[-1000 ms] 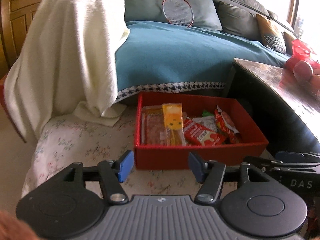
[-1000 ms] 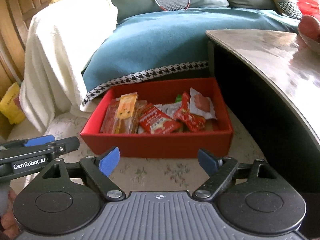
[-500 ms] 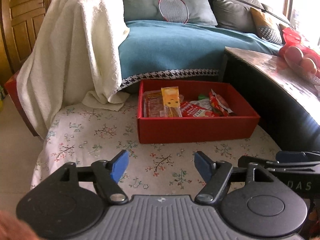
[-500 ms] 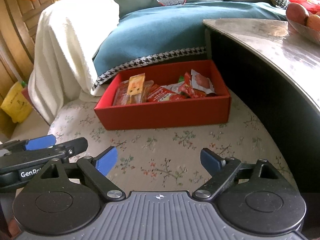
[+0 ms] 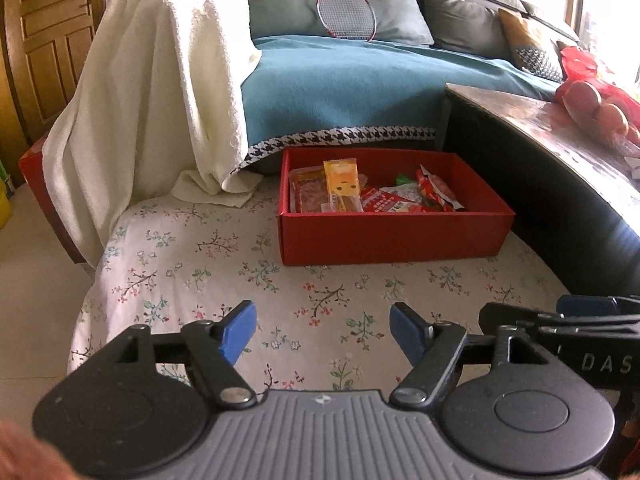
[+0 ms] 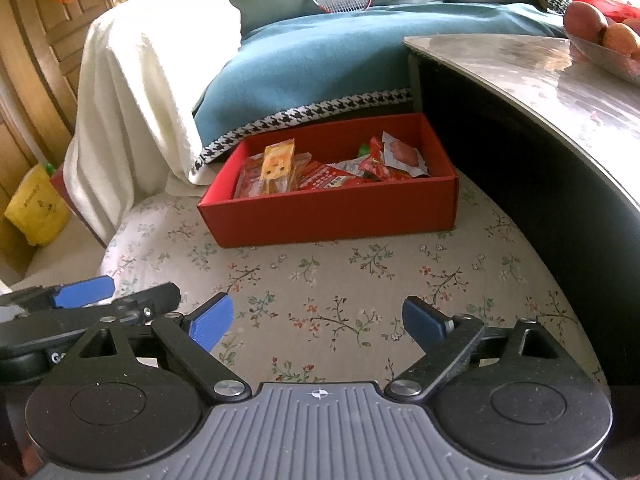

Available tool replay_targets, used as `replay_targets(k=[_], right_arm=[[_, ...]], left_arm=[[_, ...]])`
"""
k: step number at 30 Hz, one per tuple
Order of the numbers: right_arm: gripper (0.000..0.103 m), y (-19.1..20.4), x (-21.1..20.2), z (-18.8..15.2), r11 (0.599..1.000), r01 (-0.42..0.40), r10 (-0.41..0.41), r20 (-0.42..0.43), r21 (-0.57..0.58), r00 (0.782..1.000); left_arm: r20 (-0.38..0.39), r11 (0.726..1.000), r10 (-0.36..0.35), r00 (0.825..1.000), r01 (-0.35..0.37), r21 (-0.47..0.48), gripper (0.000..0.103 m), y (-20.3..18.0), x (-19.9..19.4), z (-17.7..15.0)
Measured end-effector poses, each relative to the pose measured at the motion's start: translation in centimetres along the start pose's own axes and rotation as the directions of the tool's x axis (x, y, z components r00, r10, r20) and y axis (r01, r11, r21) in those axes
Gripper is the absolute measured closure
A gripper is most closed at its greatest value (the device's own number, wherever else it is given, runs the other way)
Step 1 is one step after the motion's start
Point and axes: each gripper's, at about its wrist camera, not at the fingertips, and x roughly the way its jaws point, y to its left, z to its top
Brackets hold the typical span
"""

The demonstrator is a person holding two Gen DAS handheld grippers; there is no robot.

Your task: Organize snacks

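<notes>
A red box stands on a floral-covered seat, holding several snack packets. An orange-yellow packet leans upright at its left; red packets lie at its right. My left gripper hovers open over the floral cloth, well short of the box, nothing between its blue pads. My right gripper is also open and empty, wider, beside the left one. Each gripper shows at the edge of the other's view.
A dark table with a glossy top bounds the right side, with fruit on it. A cream blanket drapes at left. A teal-covered sofa with a badminton racket lies behind the box.
Both grippers have drawn back from the red box, which now looks smaller and farther. The left gripper's jaws have spread wider; the right's opened slightly.
</notes>
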Motion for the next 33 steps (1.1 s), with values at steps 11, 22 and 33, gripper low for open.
replay_targets(k=[11, 22, 33], right_arm=[[0.007, 0.10, -0.36, -0.43, 1.000, -0.008, 0.008, -0.002, 0.006, 1.000], [0.007, 0.14, -0.22, -0.55, 1.000, -0.007, 0.008, -0.008, 0.009, 1.000], [0.007, 0.14, -0.05, -0.56, 1.000, -0.010, 0.011, -0.016, 0.011, 1.000]], left_arm=[[0.003, 1.000, 0.014, 1.000, -0.014, -0.015, 0.028, 0.10, -0.48, -0.51], [0.000, 1.000, 0.021, 1.000, -0.021, -0.015, 0.028, 0.12, -0.50, -0.59], [-0.003, 1.000, 0.026, 1.000, -0.026, -0.012, 0.028, 0.11, -0.34, -0.63]])
